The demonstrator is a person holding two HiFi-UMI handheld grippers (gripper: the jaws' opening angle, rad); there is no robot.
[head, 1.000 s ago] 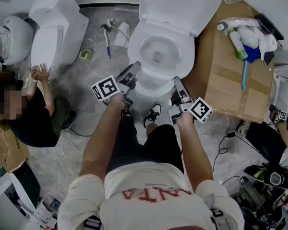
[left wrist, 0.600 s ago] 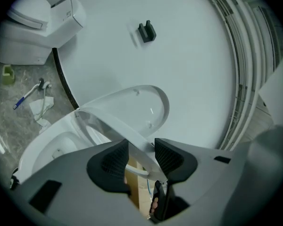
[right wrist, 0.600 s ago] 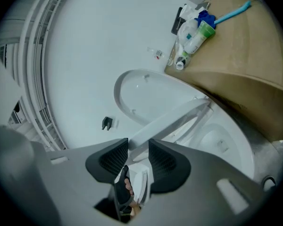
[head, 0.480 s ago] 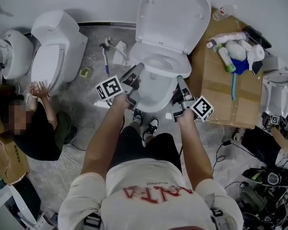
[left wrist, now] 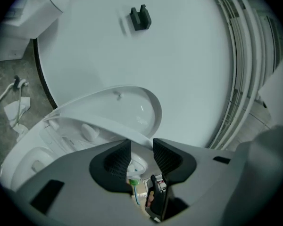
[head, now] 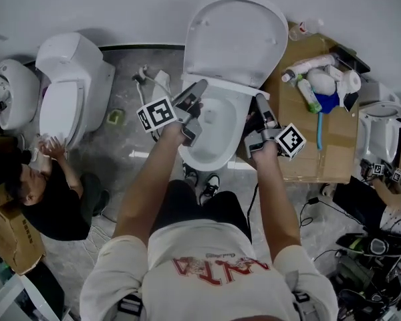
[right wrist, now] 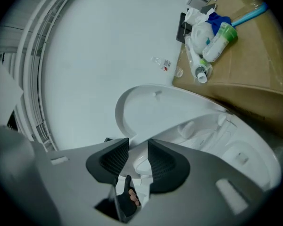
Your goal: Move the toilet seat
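Note:
The white toilet stands mid-frame with its lid [head: 234, 35] upright against the wall and its bowl [head: 210, 139] open below. The toilet seat [left wrist: 85, 131] is tilted up off the bowl, its underside bumpers showing, also in the right gripper view [right wrist: 203, 126]. My left gripper [head: 192, 112] is at the seat's left rim, and its jaws are closing with the rim between the pads [left wrist: 141, 152]. The right gripper [head: 259, 120] grips the opposite rim, which runs between its pads [right wrist: 138, 157]. The lid [left wrist: 127, 109] rises just behind the seat.
A cardboard box [head: 321, 139] with bottles and a blue-handled brush stands right of the toilet. A second toilet [head: 67, 85] stands at the left, with a person [head: 47, 199] crouched beside it. A brush [head: 147, 79] lies on the floor between. Cables and gear lie at lower right.
Both grippers have moved from the front of the bowl up toward the lid, and the seat has tilted up with them. The head view has also shifted.

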